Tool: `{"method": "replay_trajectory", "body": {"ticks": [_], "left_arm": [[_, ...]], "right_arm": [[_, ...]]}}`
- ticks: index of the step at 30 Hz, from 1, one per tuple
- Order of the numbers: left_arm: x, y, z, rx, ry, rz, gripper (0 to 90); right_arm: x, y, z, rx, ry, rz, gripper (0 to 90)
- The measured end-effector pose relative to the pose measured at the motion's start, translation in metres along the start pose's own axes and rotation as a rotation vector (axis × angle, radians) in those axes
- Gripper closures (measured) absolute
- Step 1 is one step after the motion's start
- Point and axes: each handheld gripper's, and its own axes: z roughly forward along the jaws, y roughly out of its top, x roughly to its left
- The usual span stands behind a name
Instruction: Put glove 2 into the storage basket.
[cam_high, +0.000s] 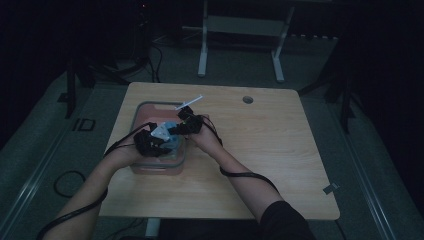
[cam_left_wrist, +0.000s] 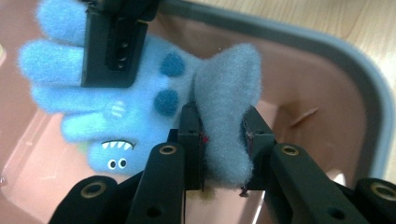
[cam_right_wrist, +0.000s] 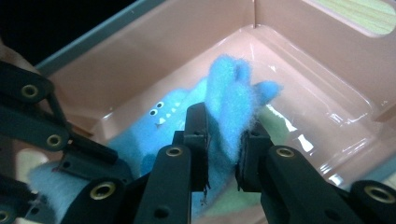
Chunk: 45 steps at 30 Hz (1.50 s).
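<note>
Over the pink plastic bin (cam_high: 145, 107) at the left of the wooden table (cam_high: 260, 150), both grippers hang close together with one fuzzy blue glove (cam_left_wrist: 140, 93) stretched between them. Left gripper (cam_left_wrist: 224, 149): jaws pressed onto the glove's grey-blue cuff, pile bulging out between the pads. Right gripper (cam_right_wrist: 223, 149): jaws pinching the finger end, fingertips of the glove sticking up past the pads. The glove carries a small monster face, white eyes and teeth on the thumb, plus darker blue dots on the back.

Progress, as I judge it: the glove is gripped at both ends and held low inside the bin, not yet resting flat on the bottom. The work looks like placing or arranging it in the bin; the grasp is done, and lowering and letting go remain. I cannot tell whether any part of the glove touches the floor of the bin.

Surroundings: a pale green patch (cam_right_wrist: 273, 123) lies on the bin's bottom under the glove, possibly another soft item; too little shows to name it. A thin white stick-like object (cam_high: 189, 103) lies on the table just beyond the bin's far rim. A round cable hole (cam_high: 247, 99) sits in the tabletop, well apart.

Obstructions: the bin's walls crowd both grippers, and each gripper stands near the other, so opening room is tight.
</note>
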Motion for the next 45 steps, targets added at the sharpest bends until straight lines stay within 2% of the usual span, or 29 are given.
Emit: {"method": "replay_trajectory", "body": {"ticks": [5, 11, 17, 18, 21, 25, 28, 30, 33, 35, 36, 39, 45], "left_arm": [[0.002, -0.005, 0.006, 0.016, 0.003, -0.021, 74.2], [0.004, -0.006, 0.008, 0.015, -0.014, -0.047, 66.8], [0.002, -0.006, 0.006, 0.018, -0.001, -0.056, 59.1], [0.002, -0.006, 0.005, 0.016, 0.002, -0.055, 55.2], [0.000, -0.004, 0.001, -0.009, 0.003, -0.068, 52.1], [-0.002, -0.002, -0.006, -0.028, 0.031, -0.104, 42.4], [-0.003, 0.002, -0.011, -0.063, 0.055, -0.159, 28.2], [-0.003, 0.004, -0.013, -0.064, 0.058, -0.175, 17.4], [-0.005, 0.008, -0.014, -0.090, 0.043, -0.197, 11.4], [-0.006, 0.011, -0.015, -0.105, 0.042, -0.202, 6.9], [-0.007, 0.012, -0.016, -0.115, 0.031, -0.204, 6.4], [-0.012, 0.019, -0.016, -0.132, 0.006, -0.201, 3.5], [-0.022, 0.030, -0.013, -0.158, -0.018, -0.184, 2.4]], "right_arm": [[-0.002, 0.003, 0.010, 0.014, -0.005, 0.002, 76.2], [-0.004, 0.005, 0.009, 0.019, -0.008, 0.008, 67.6], [-0.005, 0.008, 0.000, 0.009, -0.041, -0.016, 55.5], [-0.006, 0.009, -0.003, 0.003, -0.036, -0.014, 53.4], [-0.006, 0.012, -0.013, -0.029, -0.023, -0.010, 48.0], [-0.004, 0.013, -0.025, -0.063, 0.010, -0.010, 42.0], [-0.001, 0.011, -0.032, -0.077, 0.023, -0.025, 37.6], [0.001, 0.009, -0.036, -0.078, 0.041, -0.031, 31.8], [0.002, 0.002, -0.043, -0.070, 0.070, -0.055, 25.8], [0.002, -0.003, -0.047, -0.083, 0.104, -0.081, 18.0], [0.003, -0.005, -0.049, -0.084, 0.110, -0.085, 18.3], [0.002, -0.012, -0.055, -0.071, 0.104, -0.119, 18.0], [-0.003, -0.026, -0.071, -0.072, 0.089, -0.130, 17.0]]}}
